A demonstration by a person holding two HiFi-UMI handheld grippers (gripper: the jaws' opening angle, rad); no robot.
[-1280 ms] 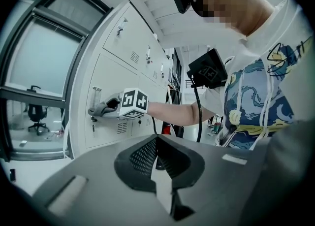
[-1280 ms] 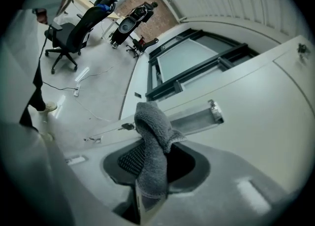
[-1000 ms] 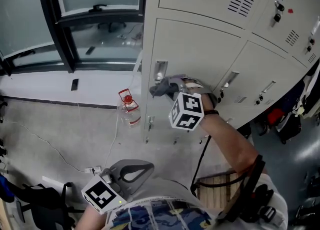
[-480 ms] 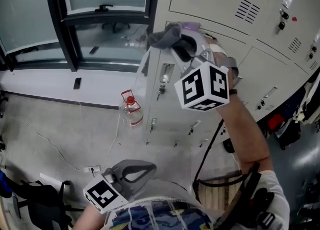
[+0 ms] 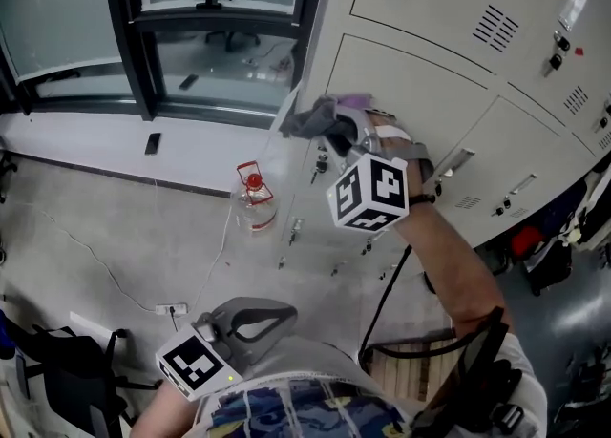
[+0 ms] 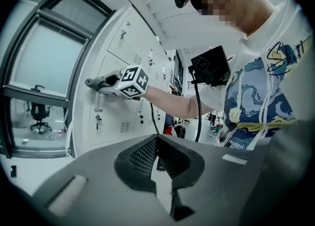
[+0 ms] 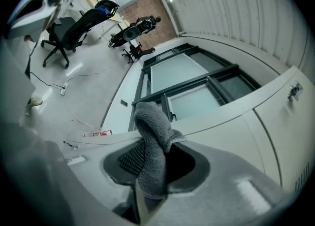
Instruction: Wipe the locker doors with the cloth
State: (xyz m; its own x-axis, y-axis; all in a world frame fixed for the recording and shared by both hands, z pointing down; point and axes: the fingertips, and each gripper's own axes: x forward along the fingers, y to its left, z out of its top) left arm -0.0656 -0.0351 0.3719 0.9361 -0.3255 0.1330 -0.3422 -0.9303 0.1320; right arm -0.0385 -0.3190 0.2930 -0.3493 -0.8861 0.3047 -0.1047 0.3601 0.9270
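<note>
Right tool (image 5: 341, 130), cloth (image 5: 311, 119) clamped (grey, bunched)

- A clear plastic bottle (image 5: 253, 207) with a red cap stands on the grey floor (image 5: 95, 236).
- A white power strip (image 5: 169, 310) lies flat on that floor, well apart from the bottle.
- A dark-framed window (image 5: 124, 26) runs above a white sill (image 5: 86, 145).
- A small dark object (image 5: 153, 143), perhaps a phone, lies on the sill.
- Black bags (image 5: 43, 374) sit on the floor at lower left.
- A black office chair (image 7: 66, 30) stands far off in the right gripper view.
</note>
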